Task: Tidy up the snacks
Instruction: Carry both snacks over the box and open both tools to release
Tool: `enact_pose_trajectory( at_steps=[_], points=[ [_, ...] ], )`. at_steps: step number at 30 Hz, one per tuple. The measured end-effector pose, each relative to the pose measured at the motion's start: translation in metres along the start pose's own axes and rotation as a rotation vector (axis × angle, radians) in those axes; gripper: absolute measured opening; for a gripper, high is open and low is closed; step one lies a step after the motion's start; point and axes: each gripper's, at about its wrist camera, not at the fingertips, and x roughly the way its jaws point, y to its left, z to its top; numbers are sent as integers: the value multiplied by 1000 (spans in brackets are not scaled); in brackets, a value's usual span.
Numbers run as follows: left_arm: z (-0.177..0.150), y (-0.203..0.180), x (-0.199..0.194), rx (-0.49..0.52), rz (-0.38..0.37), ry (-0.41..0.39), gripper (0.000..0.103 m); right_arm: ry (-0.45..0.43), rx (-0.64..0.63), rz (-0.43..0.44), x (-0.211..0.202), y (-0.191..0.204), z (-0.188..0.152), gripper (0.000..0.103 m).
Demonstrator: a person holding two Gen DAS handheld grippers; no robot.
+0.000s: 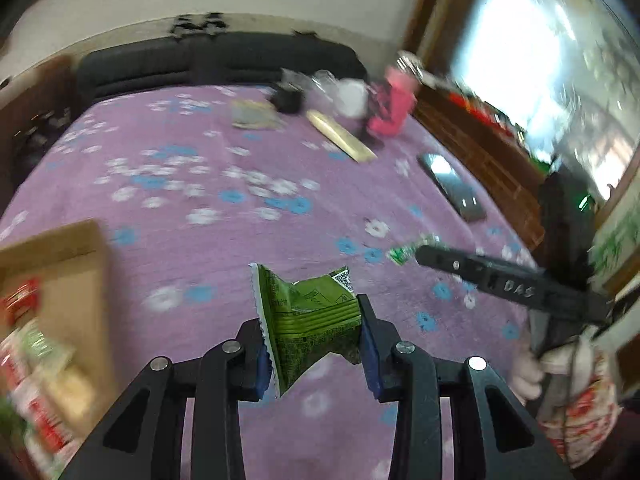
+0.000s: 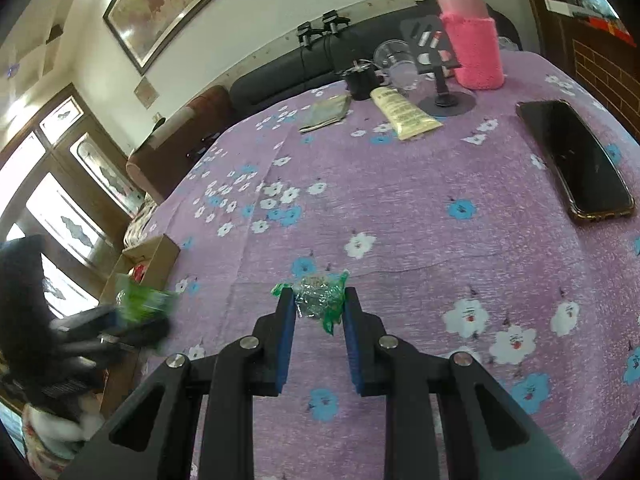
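My left gripper (image 1: 312, 320) is shut on a green snack packet (image 1: 308, 320) and holds it above the purple flowered tablecloth (image 1: 240, 152). A cardboard box (image 1: 76, 264) with several red and green snack packs lies at the left. My right gripper (image 2: 318, 306) is shut on a small clear and green wrapped snack (image 2: 318, 300), low over the cloth (image 2: 400, 208). The right gripper also shows in the left wrist view (image 1: 416, 254), to the right, with the small snack (image 1: 404, 250) at its tip. The left gripper with its green packet (image 2: 140, 300) shows blurred at the left of the right wrist view, near the box (image 2: 156, 252).
A black phone (image 2: 576, 160), a cream tube (image 2: 404, 114), a pink-sleeved bottle (image 2: 472, 44), a black stand (image 2: 444, 96), a dark cup (image 2: 360, 80), clear glasses (image 2: 394, 56) and a grey cloth (image 2: 326, 114) lie at the far side. A dark sofa (image 2: 300, 68) stands behind.
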Motion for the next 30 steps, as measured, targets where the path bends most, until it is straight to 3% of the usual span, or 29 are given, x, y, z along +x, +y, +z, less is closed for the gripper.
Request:
enact_pose_trajectory(
  at_steps=[6,13,21,30],
  points=[
    [-4,74,-71,-82,175,-74,38,18,-77,81,1,62,6,22],
    [-11,154,-98,-194,295,-76,38,51,-224,135,22,162,12,23],
    [-7,218,-78,-282,339,-23,39,136,-376,122,88,257,9,23],
    [-12,260,-50,-394,308,45,39,209,-408,31,166,288,12,23]
  ],
)
